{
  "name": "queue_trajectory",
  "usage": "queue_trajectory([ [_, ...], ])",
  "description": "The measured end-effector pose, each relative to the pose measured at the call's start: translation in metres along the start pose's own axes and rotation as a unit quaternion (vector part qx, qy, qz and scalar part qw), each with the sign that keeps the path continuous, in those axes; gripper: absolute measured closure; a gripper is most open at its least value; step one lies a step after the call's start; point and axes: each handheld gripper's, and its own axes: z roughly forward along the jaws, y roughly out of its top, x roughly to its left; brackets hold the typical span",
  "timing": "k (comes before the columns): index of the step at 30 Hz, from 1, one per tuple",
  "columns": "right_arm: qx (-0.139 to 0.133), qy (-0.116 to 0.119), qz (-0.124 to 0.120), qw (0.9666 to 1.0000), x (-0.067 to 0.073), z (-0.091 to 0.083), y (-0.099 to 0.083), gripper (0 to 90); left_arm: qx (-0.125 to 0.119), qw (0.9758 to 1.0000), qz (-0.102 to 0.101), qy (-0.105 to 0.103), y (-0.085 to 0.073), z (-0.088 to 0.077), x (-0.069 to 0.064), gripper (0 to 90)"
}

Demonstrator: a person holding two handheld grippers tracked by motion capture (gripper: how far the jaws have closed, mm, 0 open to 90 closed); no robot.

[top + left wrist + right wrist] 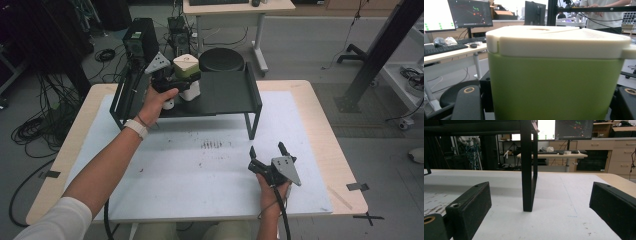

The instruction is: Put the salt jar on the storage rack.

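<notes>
Left gripper view shows the left tongs (549, 105) clamped on a squat green plastic container with a cream-white lid (554, 82), its black jaws flanking the green wall at either bottom corner and the lid riding level just above them. In the high view the same left tongs (176, 82) hold that container (186, 66) upright over the left part of a black metal raised shelf tray (235, 97) that stands at the far side of the white-topped bench (200, 175); a white cylindrical object (190, 91) sits on the tray directly below, and whether the container rests on it or hangs just clear cannot be told. The right tongs (269, 152) lie well apart, near the bench's front right, jaws spread wide with nothing between them; the right gripper view has them (536, 207) facing one black upright leg of the shelf (527, 170). The container therefore lies inside the left tongs' grip, directly above the tray, so the left hand is the nearer one, and a placement would likely turn on a straight lowering.
</notes>
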Motion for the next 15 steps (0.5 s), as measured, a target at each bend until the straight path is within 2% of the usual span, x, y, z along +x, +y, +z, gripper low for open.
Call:
queue_trajectory([
  [15,0.000,-0.001,0.000,1.0000,0.0000,0.0000,0.0000,4.0,0.001,1.0000,-0.001,0.000,0.0003,0.0000,0.0001,29.1],
])
